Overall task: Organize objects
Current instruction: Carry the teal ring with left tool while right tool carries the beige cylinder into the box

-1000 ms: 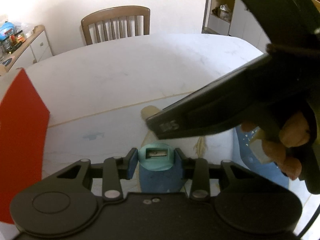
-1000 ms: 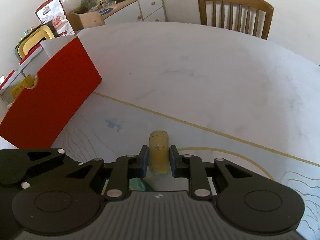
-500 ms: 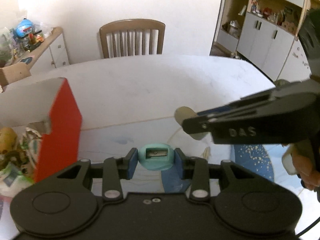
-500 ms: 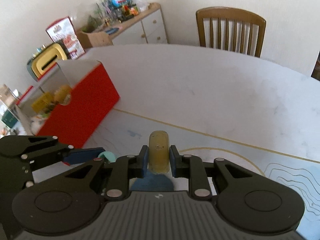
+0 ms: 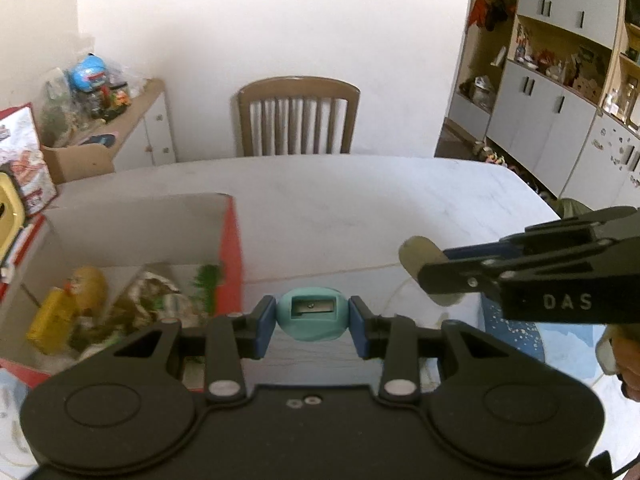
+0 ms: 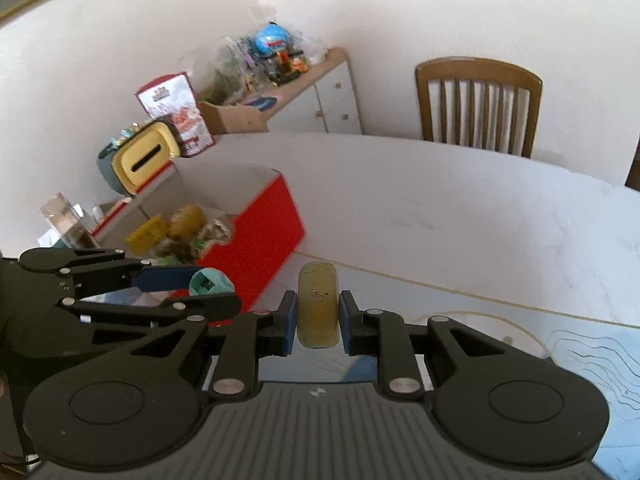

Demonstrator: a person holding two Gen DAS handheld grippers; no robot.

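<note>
My left gripper (image 5: 312, 318) is shut on a teal pencil sharpener (image 5: 312, 312), held above the table just right of an open red box (image 5: 234, 248). The box holds a yellow bottle (image 5: 52, 316) and several other small items. My right gripper (image 6: 318, 312) is shut on a yellowish oval object (image 6: 318, 308). In the left wrist view the right gripper (image 5: 436, 276) enters from the right with that object (image 5: 416, 254). In the right wrist view the left gripper (image 6: 208, 286) and sharpener (image 6: 208, 282) sit before the red box (image 6: 260, 240).
A white marble-look table (image 5: 360, 208) has a wooden chair (image 5: 298, 120) behind it. A sideboard (image 6: 304, 92) with toys stands at the left, a yellow bin (image 6: 144, 160) beside the box. Cabinets (image 5: 560, 112) stand at the right. A blue patterned mat (image 5: 516, 336) lies below the grippers.
Both grippers have risen with their objects, so the views now look down into the red box. The right gripper has moved off to the right of the left one.
</note>
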